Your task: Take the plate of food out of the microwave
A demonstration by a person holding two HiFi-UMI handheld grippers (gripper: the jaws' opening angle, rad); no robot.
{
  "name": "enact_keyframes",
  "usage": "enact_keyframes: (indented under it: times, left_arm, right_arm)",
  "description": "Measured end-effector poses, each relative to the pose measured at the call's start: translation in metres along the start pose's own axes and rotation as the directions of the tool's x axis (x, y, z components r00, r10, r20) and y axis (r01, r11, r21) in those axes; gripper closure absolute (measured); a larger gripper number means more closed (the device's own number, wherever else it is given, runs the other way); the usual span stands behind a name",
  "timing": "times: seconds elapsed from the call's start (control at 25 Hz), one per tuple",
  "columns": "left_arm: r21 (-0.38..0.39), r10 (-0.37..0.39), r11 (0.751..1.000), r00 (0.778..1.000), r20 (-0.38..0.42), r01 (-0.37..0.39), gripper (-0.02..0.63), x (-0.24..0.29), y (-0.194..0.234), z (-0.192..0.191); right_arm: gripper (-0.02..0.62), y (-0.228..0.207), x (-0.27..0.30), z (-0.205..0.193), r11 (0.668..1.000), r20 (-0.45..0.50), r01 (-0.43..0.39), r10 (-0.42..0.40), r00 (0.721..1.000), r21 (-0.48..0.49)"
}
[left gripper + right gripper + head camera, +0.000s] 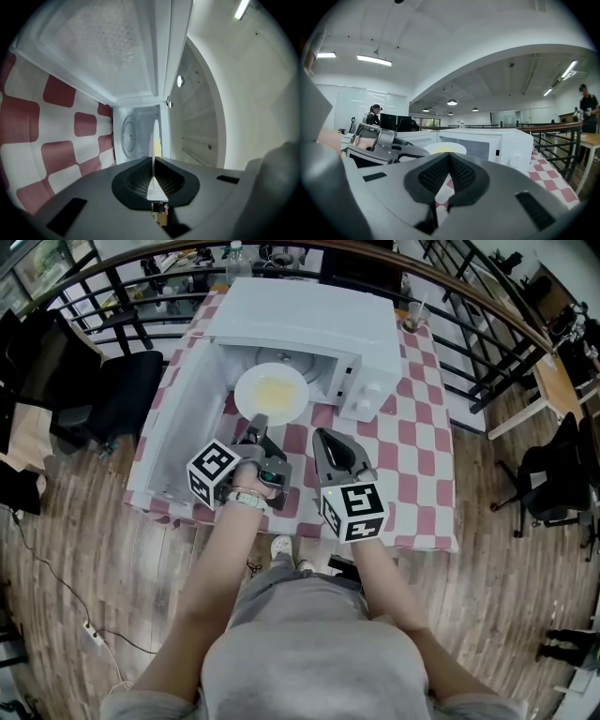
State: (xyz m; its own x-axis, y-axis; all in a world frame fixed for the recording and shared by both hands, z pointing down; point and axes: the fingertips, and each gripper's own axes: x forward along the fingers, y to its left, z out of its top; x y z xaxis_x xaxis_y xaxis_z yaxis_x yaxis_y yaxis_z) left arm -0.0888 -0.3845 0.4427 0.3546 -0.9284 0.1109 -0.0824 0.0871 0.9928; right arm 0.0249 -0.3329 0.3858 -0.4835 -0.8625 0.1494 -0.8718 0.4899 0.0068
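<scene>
I wear a grey shirt (309, 652). My left gripper (259, 421) and right gripper (322, 435) are grey, with black ribbed pads (433, 176) and black-and-white marker cubes (216, 474).

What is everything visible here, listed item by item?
microwave: one, white, on the table, door swung open to the left
plate: one, white with yellow food, in front of the microwave's opening
tablecloth: one, red-and-white checked, covering the table
office chairs: two, black, on the wooden floor either side of the table
railing: one, black bars, behind the table
left gripper: grey, shut on the plate's near rim
right gripper: grey, shut, empty, beside the left gripper
</scene>
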Motion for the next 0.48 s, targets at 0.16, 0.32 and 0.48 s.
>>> enact_keyframes:
  times: [0.16,0.32,0.48]
  left_arm:
    - [0.009,-0.014,1.000,1.000,-0.002,0.014,0.591,-0.010,-0.008,-0.006]
    - [0.006,-0.026,1.000,1.000,0.005,0.026,0.591,-0.019,-0.015,-0.008]
    - [-0.011,-0.038,0.999,0.999,0.007,0.038,0.591,-0.025,-0.020,-0.012]
  right_arm:
    - [0.571,0.001,-0.003,0.006,1.000,0.013,-0.002,0.002,1.000,-0.003]
    - [0.571,0.002,-0.005,0.013,1.000,0.030,-0.003,0.004,1.000,-0.014]
    - [0.571,0.000,-0.009,0.016,1.000,0.046,0.006,-0.004,0.999,-0.026]
